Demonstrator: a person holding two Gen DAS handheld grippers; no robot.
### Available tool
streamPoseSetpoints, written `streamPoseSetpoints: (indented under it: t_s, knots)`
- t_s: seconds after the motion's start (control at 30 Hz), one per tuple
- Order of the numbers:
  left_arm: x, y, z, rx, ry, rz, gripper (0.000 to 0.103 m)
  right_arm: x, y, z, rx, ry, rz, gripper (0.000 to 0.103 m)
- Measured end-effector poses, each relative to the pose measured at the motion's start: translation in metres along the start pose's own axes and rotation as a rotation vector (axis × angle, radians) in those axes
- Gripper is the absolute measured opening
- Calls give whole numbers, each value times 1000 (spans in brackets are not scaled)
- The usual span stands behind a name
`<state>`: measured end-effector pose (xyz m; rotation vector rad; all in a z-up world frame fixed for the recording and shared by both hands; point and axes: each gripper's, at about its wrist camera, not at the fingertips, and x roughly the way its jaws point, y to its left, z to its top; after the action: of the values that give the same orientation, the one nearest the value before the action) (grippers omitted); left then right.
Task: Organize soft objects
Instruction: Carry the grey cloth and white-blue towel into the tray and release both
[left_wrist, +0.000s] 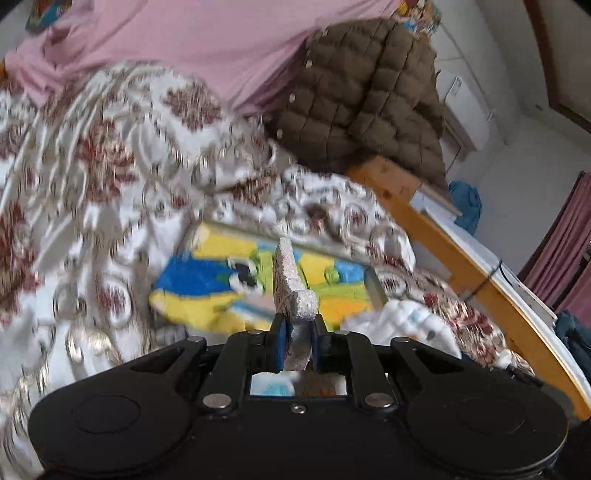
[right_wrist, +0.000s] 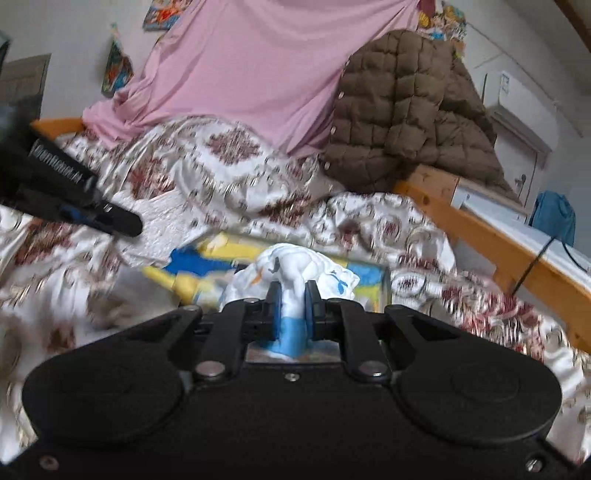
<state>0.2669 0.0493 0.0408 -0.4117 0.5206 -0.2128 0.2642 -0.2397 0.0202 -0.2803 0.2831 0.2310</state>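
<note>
**Bedding in both tools**

Left wrist view: my left tool (left_wrist: 297, 345) is pinched tight on a fold of silvery-white patterned cloth (left_wrist: 290, 280) sticking up between the pads. Past it there's a bright yellow and blue cartoon blanket (left_wrist: 207, 280) on the bed, floral quilt (left_wrist: 110, 166) rumpled all around, brown puffer jacket (left_wrist: 365, 96) draped on the wooden bed frame (left_wrist: 436, 236).

Right wrist view: my right tool (right_wrist: 293, 308) is clamped on a bunched white and blue cloth (right_wrist: 295, 266), right over that cartoon blanket (right_wrist: 192, 262). Left tool (right_wrist: 92, 214) pokes in from the left, bit blurry.
</note>
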Motion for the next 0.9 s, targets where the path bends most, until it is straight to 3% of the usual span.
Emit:
streamPoseSetpoints:
  t_s: [0.13,0.23,0.47,0.67,0.9]
  knots:
    - [14,5,3,2,-84,24,14,24,-7,13,47,-41,-2,7]
    - [35,14,1,-11,-104,24,14,45,-11,17,94,-40,4,7]
    - [84,33,-1,-69,-64,-5,14,88,-11,11,171,18,44,7]
    - [111,39,3,-112,-63,-47,14,127,-6,-2,193,85,27,7]
    - [135,59,-1,-215,51,-18,14,155,-17,-18,265,176,-26,7]
